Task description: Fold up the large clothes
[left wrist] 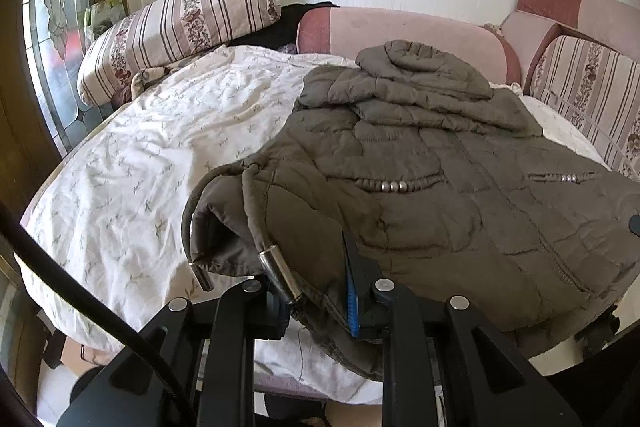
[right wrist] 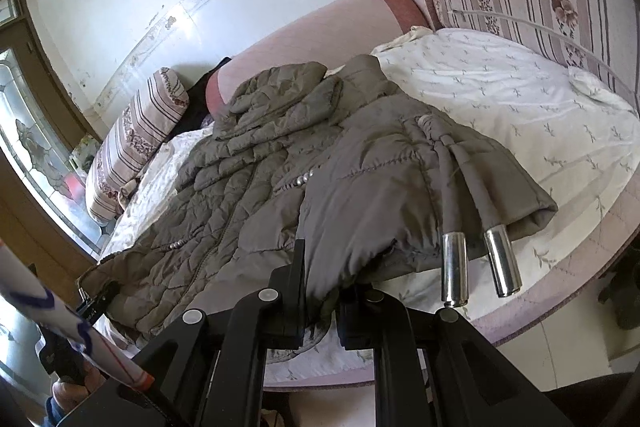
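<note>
Both grippers — left (left wrist: 320, 291), right (right wrist: 320, 303) — fingers pinching jacket (left wrist: 460, 187) hem (quilted, olive) on sheet (left wrist: 140, 155).

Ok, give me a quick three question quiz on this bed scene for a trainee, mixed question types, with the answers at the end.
1. True or false: both grippers are shut on the near hem of the olive-brown quilted puffer jacket.
2. Multiple choice: the jacket's hood lies A) nearest the grippers, B) at the far end by the pink sofa back, C) off the bed.
3. Fill in: the shiny silver metal drawstring tips hang beside the ____ gripper.

Key:
1. True; the left gripper and right gripper both pinch the hem.
2. B.
3. Right.
</note>
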### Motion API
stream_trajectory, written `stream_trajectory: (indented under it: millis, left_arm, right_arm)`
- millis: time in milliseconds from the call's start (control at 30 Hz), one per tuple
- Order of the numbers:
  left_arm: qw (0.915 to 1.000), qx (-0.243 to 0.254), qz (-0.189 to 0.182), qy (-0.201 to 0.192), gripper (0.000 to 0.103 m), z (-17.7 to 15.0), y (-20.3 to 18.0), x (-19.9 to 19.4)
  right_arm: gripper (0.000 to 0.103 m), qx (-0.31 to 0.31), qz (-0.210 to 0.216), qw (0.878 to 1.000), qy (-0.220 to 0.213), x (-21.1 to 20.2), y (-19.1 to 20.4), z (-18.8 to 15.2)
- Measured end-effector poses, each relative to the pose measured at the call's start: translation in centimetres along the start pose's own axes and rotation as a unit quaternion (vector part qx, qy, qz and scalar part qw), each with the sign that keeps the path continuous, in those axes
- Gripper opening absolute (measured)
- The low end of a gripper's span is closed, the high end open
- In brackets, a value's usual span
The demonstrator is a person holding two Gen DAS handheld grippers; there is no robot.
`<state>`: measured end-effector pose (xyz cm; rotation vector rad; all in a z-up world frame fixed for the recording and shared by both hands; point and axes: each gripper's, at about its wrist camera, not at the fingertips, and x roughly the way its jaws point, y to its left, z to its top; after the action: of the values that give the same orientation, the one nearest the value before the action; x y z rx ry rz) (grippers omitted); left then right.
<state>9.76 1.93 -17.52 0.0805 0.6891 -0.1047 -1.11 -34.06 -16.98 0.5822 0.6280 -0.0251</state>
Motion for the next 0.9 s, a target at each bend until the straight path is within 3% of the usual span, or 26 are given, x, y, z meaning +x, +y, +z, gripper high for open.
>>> stream_trajectory:
  millis: [233,367,633,767,900]
  left_arm:
    - [0.9999,0.002,-0.008,-0.012,0.020,2.5,0.0,-0.3]
    - [0.9994,-0.008,-0.020,-0.028,0.020,5.6,0.2,-0.5]
    - [0.9977,-0.020,-0.033,-0.056,0.021,13.7,0.0,0.6]
    - [0.9970,-0.025,-0.031,-0.067,0.022,18.9,-0.2,3.1]
    - [0.9973,-0.037,-0.036,-0.051,0.028,24.5,-0.4,7.5]
  right_arm:
    - [0.012,-0.005,0.014,1.000,-0.008,-0.7,0.5,1.6]
    - [0.012,-0.008,0.030,0.999,-0.023,-1.2,1.3,3.9]
    - [0.012,-0.019,0.051,0.996,-0.064,-0.2,4.5,12.5]
    - [0.012,-0.034,0.041,0.995,-0.080,2.8,6.7,17.8]
    - [0.012,-0.029,0.025,0.996,-0.077,7.6,8.3,22.9]
